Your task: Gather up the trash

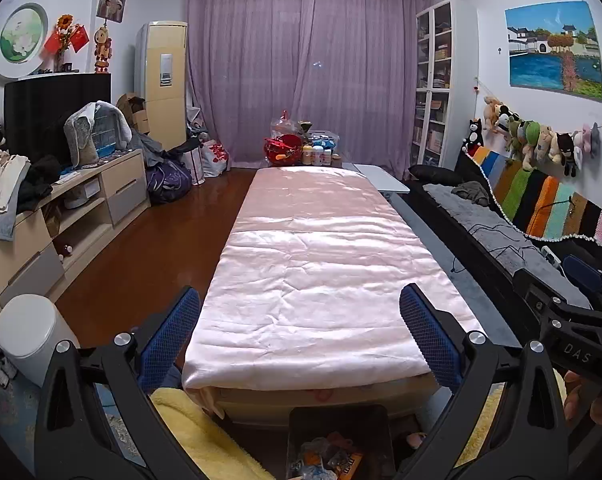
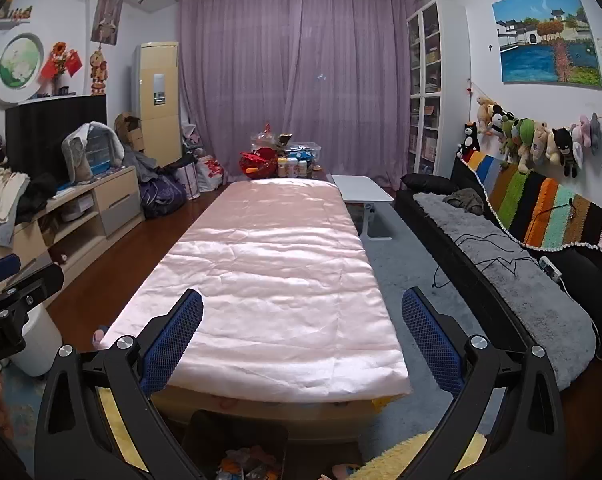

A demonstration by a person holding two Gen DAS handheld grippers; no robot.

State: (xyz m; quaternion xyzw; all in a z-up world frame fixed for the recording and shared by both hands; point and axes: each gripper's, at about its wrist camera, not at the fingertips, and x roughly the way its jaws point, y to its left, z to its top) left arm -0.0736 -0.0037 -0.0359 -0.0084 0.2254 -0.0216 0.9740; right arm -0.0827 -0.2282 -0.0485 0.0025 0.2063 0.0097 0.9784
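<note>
Wrappers are lying in a dark square bin at 6 o'clock, below the pink satin table cover's near edge; left gripper and right gripper are hovering wide, empty, over bare cloth.

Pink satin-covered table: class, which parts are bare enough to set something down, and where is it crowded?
The pink satin cloth lies bare from its near edge, between the open left gripper and the open right gripper, up to the far end. There, white bottles and a red basket crowd it.
</note>
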